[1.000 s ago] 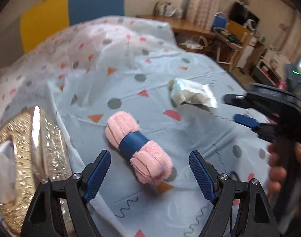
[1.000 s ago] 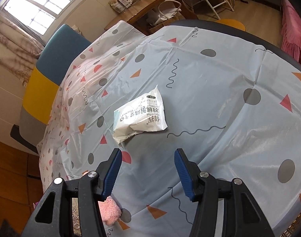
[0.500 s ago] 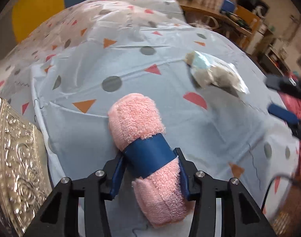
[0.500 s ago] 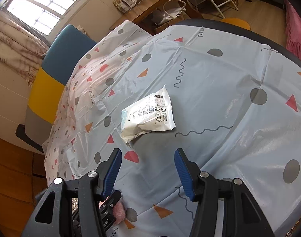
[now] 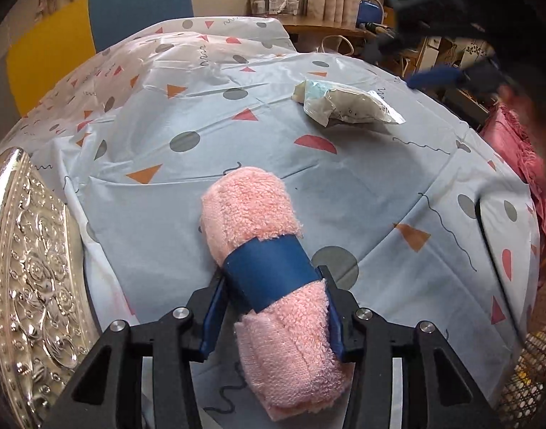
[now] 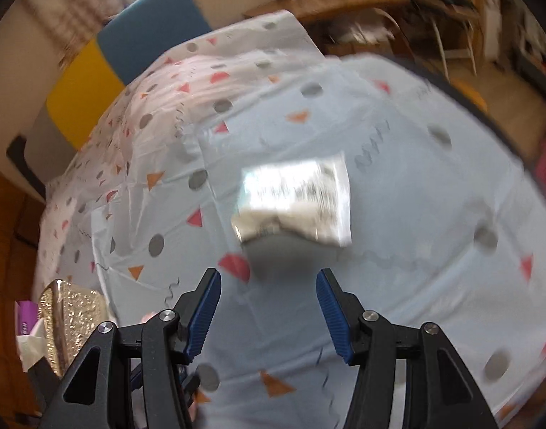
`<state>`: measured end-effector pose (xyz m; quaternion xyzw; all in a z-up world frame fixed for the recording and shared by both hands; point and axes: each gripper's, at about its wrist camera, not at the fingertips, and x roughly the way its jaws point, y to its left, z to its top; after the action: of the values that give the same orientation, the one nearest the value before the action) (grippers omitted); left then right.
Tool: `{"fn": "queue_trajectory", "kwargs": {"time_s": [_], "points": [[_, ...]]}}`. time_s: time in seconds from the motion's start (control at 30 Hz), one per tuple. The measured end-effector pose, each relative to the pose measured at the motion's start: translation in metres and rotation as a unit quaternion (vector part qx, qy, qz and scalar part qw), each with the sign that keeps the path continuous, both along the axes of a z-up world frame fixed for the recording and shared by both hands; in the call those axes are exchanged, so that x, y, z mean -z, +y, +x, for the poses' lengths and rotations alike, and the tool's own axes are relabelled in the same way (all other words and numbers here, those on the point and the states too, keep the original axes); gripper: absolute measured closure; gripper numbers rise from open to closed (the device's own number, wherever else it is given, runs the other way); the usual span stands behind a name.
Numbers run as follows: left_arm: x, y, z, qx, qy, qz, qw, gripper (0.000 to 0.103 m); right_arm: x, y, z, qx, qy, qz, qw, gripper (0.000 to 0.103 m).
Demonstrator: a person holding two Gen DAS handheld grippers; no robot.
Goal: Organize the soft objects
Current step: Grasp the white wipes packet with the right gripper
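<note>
Since a second ago, the left gripper (image 5: 273,307) has dropped toward the table and closed its blue-padded jaws, spread wide before, onto the rolled pink terry towel with a dark blue paper band (image 5: 269,268); they now pinch the roll just below the band, low in the centre of the left wrist view. Meanwhile the right gripper (image 6: 269,311) has swung across, so that the crinkled silvery-white plastic packet with printed text (image 6: 294,203) now sits at mid-frame in its blurred view, above and well clear of its jaws, which stand spread with nothing between them. In the left wrist view that packet (image 5: 344,107) lies in the upper right, well apart from the towel, on the pale blue plastic tablecloth patterned with grey dots and orange and red triangles (image 5: 380,186). An embossed, shiny gold tray (image 5: 33,279) fills the left edge of that view, near the towel. The step in hand appears to be lifting the towel to put it away, probably toward the tray. To do it well, the grip should stay firm enough to compress the pile without slipping, and the lift should go straight up so the far end of the roll does not drag and ruck the thin cloth.
</note>
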<state>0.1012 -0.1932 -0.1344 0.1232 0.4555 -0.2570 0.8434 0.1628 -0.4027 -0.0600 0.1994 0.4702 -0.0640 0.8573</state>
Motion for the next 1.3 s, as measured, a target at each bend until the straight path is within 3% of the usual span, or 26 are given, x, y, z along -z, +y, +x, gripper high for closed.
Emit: {"fn": "queue_trajectory", "kwargs": {"time_s": [0.2, 0.4, 0.5, 0.67, 0.8, 0.9, 1.0, 1.1, 1.23, 1.3], "points": [[0.002, -0.001, 0.0, 0.002, -0.012, -0.001, 0.9999, 0.055, 0.01, -0.027, 0.076, 0.001, 0.02, -0.04, 0.999, 0.046], [0.003, 0.0, -0.002, 0.001, -0.02, -0.006, 0.9998, 0.054, 0.05, -0.044, 0.111, 0.017, 0.077, 0.003, 0.997, 0.046], [0.003, 0.001, -0.002, 0.0, -0.017, -0.011, 0.9998, 0.054, 0.062, -0.041, 0.106, -0.006, 0.105, 0.016, 0.994, 0.046], [0.003, 0.002, -0.001, -0.002, -0.016, -0.016, 0.9997, 0.054, 0.065, -0.025, 0.062, -0.067, 0.122, 0.048, 0.989, 0.046], [0.003, 0.002, 0.0, -0.002, -0.014, -0.016, 0.9998, 0.054, 0.058, -0.009, 0.024, -0.132, 0.132, 0.034, 0.982, 0.042], [0.004, 0.002, 0.001, -0.002, -0.015, -0.015, 0.9998, 0.054, 0.05, 0.008, 0.001, -0.213, 0.156, -0.005, 0.965, 0.027], [0.003, 0.002, 0.0, -0.003, -0.014, -0.015, 0.9998, 0.054, 0.051, 0.02, -0.019, -0.28, 0.193, -0.043, 0.939, 0.027], [0.004, 0.002, 0.001, -0.004, -0.014, -0.015, 0.9998, 0.054, 0.047, 0.038, -0.04, -0.326, 0.191, -0.16, 0.912, 0.027], [0.004, 0.002, 0.0, -0.007, -0.013, -0.014, 0.9998, 0.053, 0.045, 0.066, -0.047, -0.383, 0.173, -0.268, 0.867, 0.027], [0.003, 0.002, 0.001, -0.008, -0.012, -0.015, 0.9998, 0.053, 0.046, 0.073, -0.036, -0.389, 0.161, -0.307, 0.854, 0.027]]}}
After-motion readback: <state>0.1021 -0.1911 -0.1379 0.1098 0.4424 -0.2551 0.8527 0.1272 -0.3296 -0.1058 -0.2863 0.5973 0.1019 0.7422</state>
